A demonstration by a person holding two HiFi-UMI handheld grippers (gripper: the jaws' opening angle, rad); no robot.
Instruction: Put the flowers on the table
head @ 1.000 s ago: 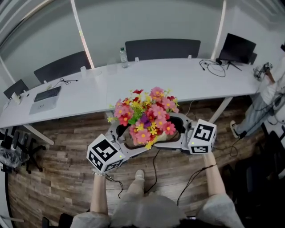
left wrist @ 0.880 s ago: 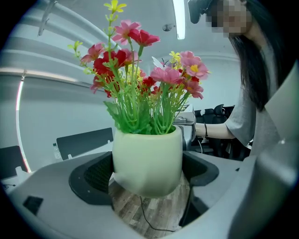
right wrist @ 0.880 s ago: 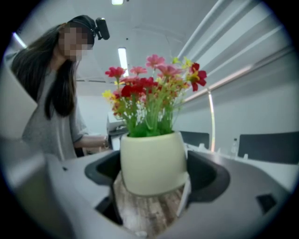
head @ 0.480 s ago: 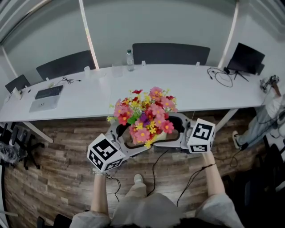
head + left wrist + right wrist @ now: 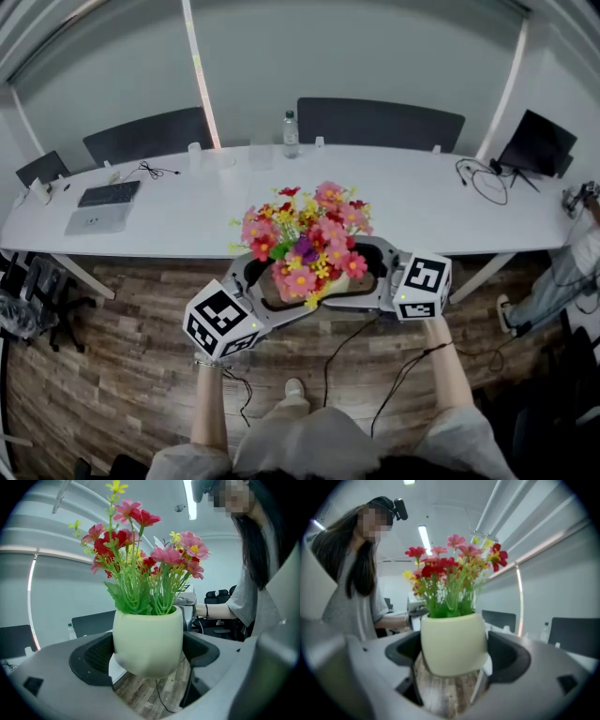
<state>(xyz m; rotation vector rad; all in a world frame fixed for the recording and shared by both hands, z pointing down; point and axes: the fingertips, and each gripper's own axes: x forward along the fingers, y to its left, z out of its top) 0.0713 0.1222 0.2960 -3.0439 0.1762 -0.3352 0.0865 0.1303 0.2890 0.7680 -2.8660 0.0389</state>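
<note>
The long white table runs from 9 o'clock to 3 o'clock across the head view, and there is bare top at 12 o'clock just beyond the load. The flowers sit at the centre of that view, carried in the air over the wooden floor at the table's near edge and not yet set down. The bunch of pink, red and yellow blooms on stiff green stems looks artificial and light, so most of the weight is probably in the pale rounded pot. That pot looks smooth and likely slippery, and perhaps breakable if it is ceramic. The sound place to hold it is the pot wall, never the stems, and that is where both tools are. The left gripper presses its dark pads on the pot at 9 and 3 o'clock, and the right gripper clamps it the same way from the opposite side. A small water bottle stands at 12 o'clock — well clear.
</note>
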